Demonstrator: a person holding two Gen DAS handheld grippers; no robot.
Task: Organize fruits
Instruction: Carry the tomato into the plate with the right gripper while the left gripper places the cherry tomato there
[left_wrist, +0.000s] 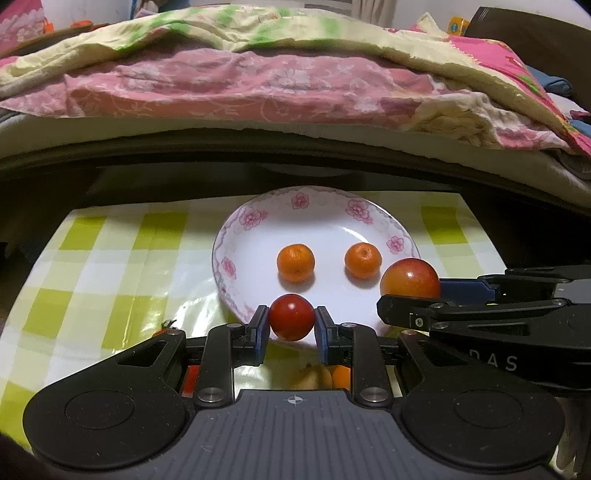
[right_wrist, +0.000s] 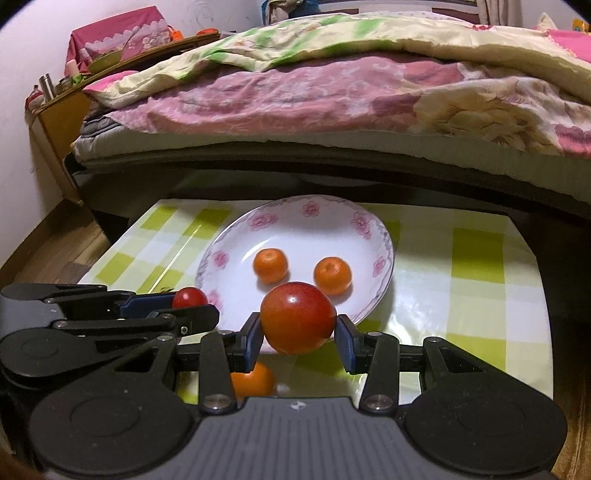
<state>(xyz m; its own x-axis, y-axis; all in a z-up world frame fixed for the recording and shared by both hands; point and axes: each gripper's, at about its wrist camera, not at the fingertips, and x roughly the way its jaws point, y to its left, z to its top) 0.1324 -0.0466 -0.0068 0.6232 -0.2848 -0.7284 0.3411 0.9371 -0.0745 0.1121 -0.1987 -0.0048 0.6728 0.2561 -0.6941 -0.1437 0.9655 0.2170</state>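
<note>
The left tongs (left_wrist: 291, 325) point forward and downward, their blue pads (left_wrist: 261, 328) pressed on either side of a small red fruit (left_wrist: 291, 316); the right tongs (right_wrist: 298, 341) sit just beside them, tilted likewise, clamped on a larger red fruit (right_wrist: 297, 322); both fruits hang clear of the surface below.

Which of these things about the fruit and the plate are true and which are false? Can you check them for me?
1. Two small oranges, one and the other, sit on the flowered plate. True.
2. The left gripper is empty. False: it is shut on a small dark red fruit.
3. The right gripper holds a bigger red fruit. True.
4. The plate is plain blue. False: it is white with pink flowers round the rim.
5. The plate stands on a green and white checked cloth. True.
</note>
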